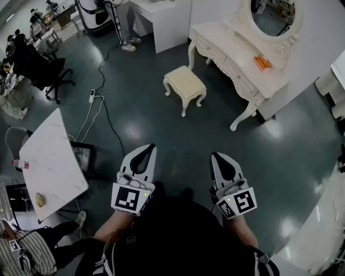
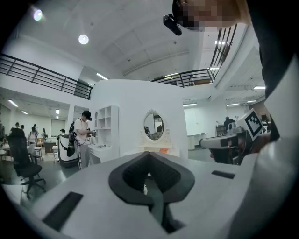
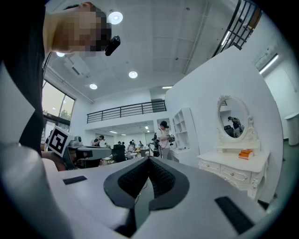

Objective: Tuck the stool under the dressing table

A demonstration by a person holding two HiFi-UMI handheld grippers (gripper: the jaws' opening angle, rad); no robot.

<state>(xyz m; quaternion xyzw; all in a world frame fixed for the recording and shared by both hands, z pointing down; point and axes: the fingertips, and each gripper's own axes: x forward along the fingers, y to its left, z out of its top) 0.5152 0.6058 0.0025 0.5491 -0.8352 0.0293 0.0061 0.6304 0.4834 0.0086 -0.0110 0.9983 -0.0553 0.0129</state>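
Head view: stool (image 1: 185,82) outside dressing table (image 1: 235,53), cable (image 1: 111,129) nearby; left gripper (image 1: 150,146), right gripper (image 1: 215,156) jaws together.

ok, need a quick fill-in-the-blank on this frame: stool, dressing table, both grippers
1. The stool stands out on the ____, not under the dressing table.
2. The left gripper and right gripper both have their jaws ____, with nothing between them.
3. The small object on the tabletop is ____ in colour.
4. The mirror above the tabletop is ____ in shape.

Missing words: floor; shut; orange; oval.
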